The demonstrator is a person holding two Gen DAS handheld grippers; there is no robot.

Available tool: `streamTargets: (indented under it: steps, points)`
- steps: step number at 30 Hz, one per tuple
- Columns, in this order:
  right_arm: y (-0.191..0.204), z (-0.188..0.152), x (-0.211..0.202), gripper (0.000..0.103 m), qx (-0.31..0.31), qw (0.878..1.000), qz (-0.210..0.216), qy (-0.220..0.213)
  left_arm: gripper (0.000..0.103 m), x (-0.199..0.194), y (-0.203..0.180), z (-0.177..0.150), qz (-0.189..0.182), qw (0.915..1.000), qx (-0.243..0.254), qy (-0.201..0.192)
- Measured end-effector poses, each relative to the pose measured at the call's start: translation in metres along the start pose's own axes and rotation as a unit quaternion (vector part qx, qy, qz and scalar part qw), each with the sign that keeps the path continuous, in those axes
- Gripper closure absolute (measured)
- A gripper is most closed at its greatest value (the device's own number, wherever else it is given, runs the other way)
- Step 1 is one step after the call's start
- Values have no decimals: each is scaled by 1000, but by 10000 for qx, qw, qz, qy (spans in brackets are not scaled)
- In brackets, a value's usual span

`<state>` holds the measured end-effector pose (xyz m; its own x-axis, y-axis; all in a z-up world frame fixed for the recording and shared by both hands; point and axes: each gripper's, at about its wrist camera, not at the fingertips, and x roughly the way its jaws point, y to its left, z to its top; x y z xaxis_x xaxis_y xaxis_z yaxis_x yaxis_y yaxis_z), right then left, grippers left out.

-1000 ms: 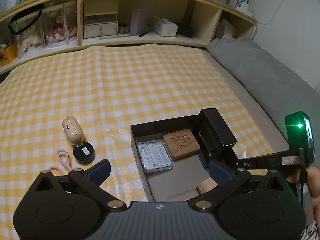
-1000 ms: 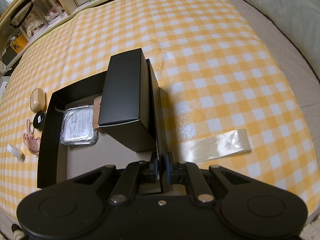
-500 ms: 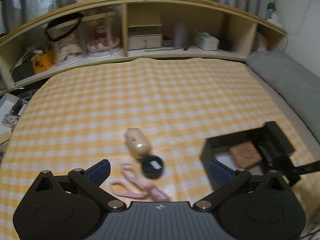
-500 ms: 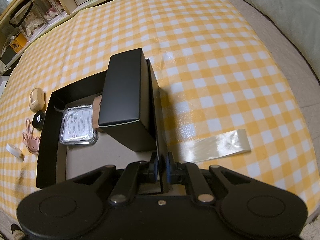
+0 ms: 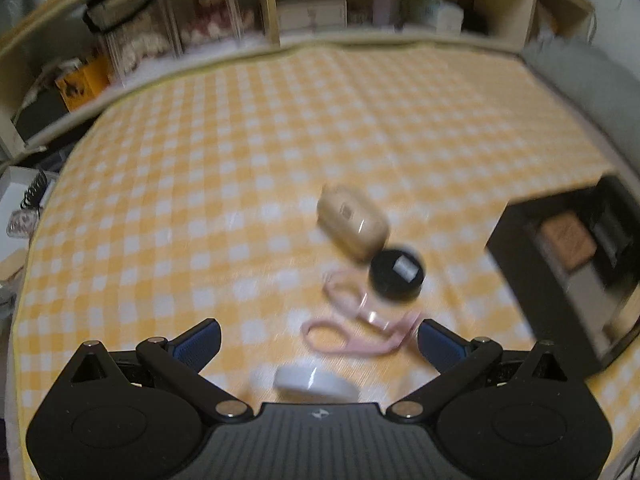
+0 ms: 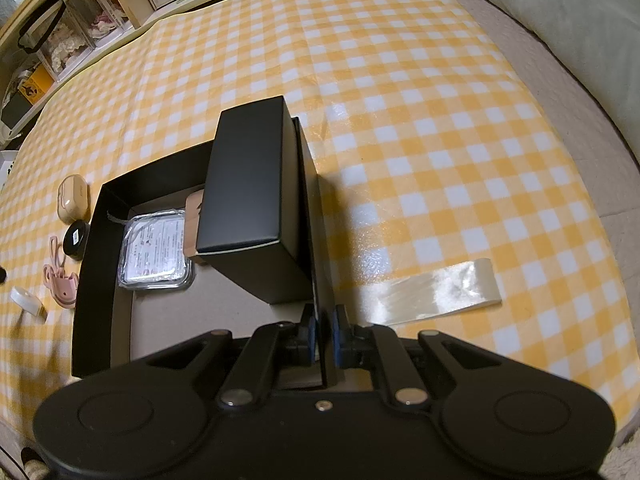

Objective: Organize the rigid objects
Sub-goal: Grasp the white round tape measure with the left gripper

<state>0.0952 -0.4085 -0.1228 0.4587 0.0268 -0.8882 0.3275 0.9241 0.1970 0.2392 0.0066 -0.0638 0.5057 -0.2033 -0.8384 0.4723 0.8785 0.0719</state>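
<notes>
The left hand-held gripper (image 5: pixel 318 338) hangs released over loose items on the checked bed cover: a white tape roll (image 5: pixel 314 380) nearest, pink scissors (image 5: pixel 352 332), a black round tin (image 5: pixel 396 274), a beige case (image 5: pixel 352 226). The right hand-held gripper (image 6: pixel 323 330) is clenched on the black tray (image 6: pixel 96 240) wall. The step looks like fetching; next, close on one item squarely.

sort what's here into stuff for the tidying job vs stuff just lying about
Job: black box, beige case, black round tin, pink scissors, white tape roll, left gripper, right gripper.

Lying about: clear tape strip, shelf clutter.
</notes>
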Motion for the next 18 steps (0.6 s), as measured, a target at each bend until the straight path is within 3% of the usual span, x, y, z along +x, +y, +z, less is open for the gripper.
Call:
streamTargets:
  steps: [3,8,13,18]
  points:
    - [0,0,0,94,-11,10000,-13,2,7,10,3,-6,97,9994,137,299]
    - [0,0,0,94,-2,10000,-12,4,22,28,7,-11,-82,9972,66,740]
    - [1,0,1,94,-9,10000,-21,3,44,37,9,-12,-58,9956,-87,934]
    - [0,0,1,94,-9,10000,-23,3,45,36,5,-12,-9,9957,-80,924]
